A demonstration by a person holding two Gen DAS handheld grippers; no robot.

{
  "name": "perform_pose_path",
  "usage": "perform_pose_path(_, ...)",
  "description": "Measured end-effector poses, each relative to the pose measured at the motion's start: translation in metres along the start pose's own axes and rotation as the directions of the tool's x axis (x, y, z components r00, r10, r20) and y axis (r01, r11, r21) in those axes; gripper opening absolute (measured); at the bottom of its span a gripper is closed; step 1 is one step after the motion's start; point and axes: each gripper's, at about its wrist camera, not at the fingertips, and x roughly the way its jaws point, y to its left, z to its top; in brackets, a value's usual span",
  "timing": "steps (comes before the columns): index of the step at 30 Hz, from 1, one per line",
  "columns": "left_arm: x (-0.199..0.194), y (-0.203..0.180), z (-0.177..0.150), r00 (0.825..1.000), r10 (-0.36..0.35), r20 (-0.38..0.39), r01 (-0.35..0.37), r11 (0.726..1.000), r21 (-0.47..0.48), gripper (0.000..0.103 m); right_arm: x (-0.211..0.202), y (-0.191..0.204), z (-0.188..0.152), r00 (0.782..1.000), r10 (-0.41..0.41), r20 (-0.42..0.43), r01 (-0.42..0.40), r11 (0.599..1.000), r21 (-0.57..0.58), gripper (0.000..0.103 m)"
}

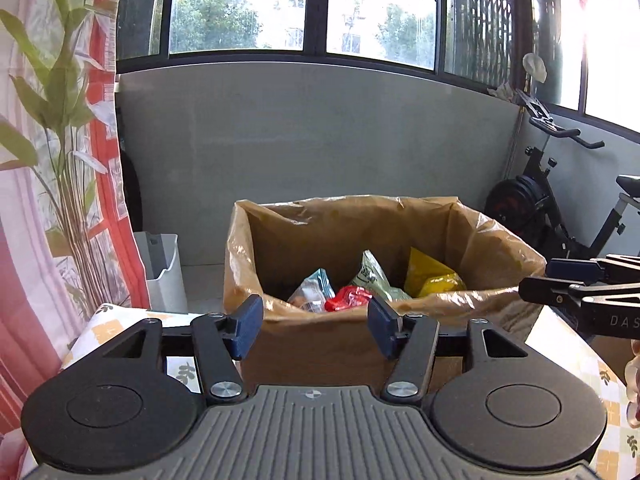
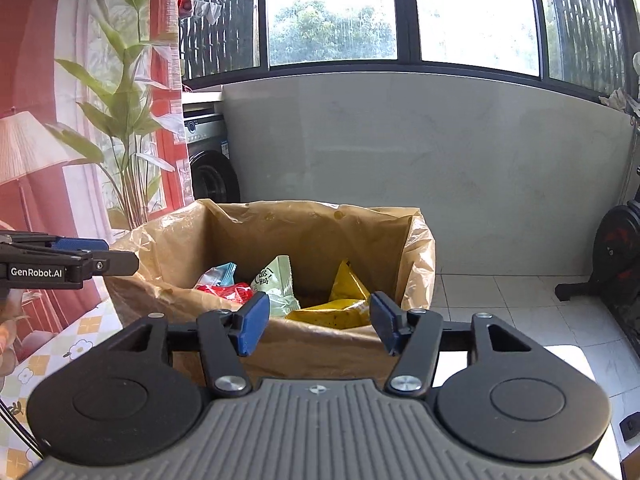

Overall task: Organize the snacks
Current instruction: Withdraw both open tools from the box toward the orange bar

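Snack packets (image 1: 360,286) lie loose in the lined cardboard box (image 1: 312,340), just ahead of and below the left gripper (image 1: 316,326) and right gripper (image 2: 318,322), both spread wide and empty. They look light, crinkly and slippery; pinching a sealed edge seems safest.
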Motion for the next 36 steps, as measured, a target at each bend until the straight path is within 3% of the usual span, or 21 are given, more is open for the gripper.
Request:
perform_pose_path(12,-0.046,0.003,-0.047,0.999,0.039,-0.031,-0.040,0.999,-0.026,0.060,-0.030,0.017,-0.032,1.000,0.027,-0.013,-0.027,0.999,0.035,0.062)
perform_pose_path(24,-0.064,0.005,-0.092,0.994,0.077,-0.076,-0.083,0.994,-0.074,0.060,-0.041,0.028,-0.076,0.996,0.041,-0.081,-0.037,0.998,0.053,0.068)
perform_pose_path(36,-0.077,0.011,-0.117,0.990,0.096,-0.108,-0.107,0.989,-0.099,0.060,-0.044,0.039,-0.091,0.992,0.063,-0.110,-0.058,0.997,0.041,0.069)
